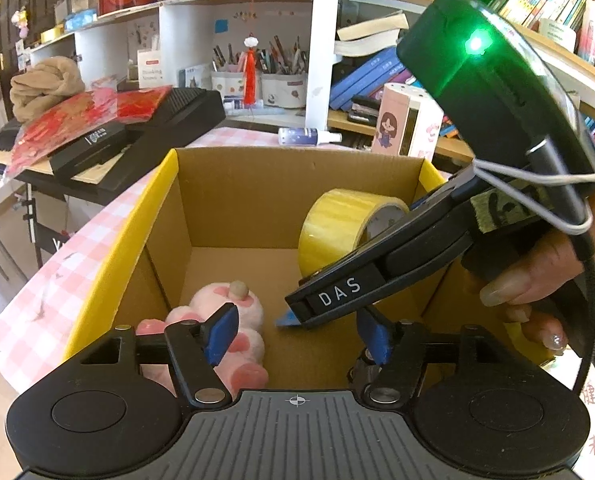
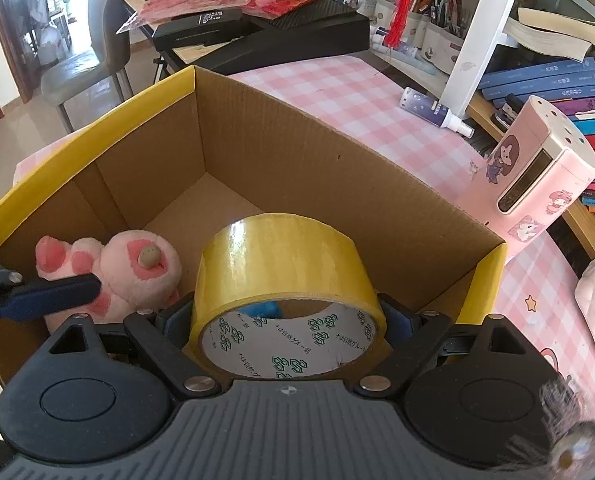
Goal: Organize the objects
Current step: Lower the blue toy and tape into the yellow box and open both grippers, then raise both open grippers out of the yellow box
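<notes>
The right gripper [image 2: 285, 320] is clamped on a roll of yellow packing tape [image 2: 285, 272], its blue pads pressing the roll's two sides. The roll's axis runs roughly toward the camera, with the printed cardboard core facing 6 o'clock in the right wrist view. It hangs inside the open cardboard box [image 2: 297, 152] with yellow outer walls, near the box's right wall.

At 9 o'clock from the tape a pink plush toy [image 2: 129, 272] lies on the box floor. The left gripper [image 1: 297, 332] stands open with nothing between its pads, above the box with the plush just under its left finger. The box sits on a pink checked table [image 2: 357, 96]; a spray bottle [image 2: 437, 110] lies beyond it at 1 o'clock.
</notes>
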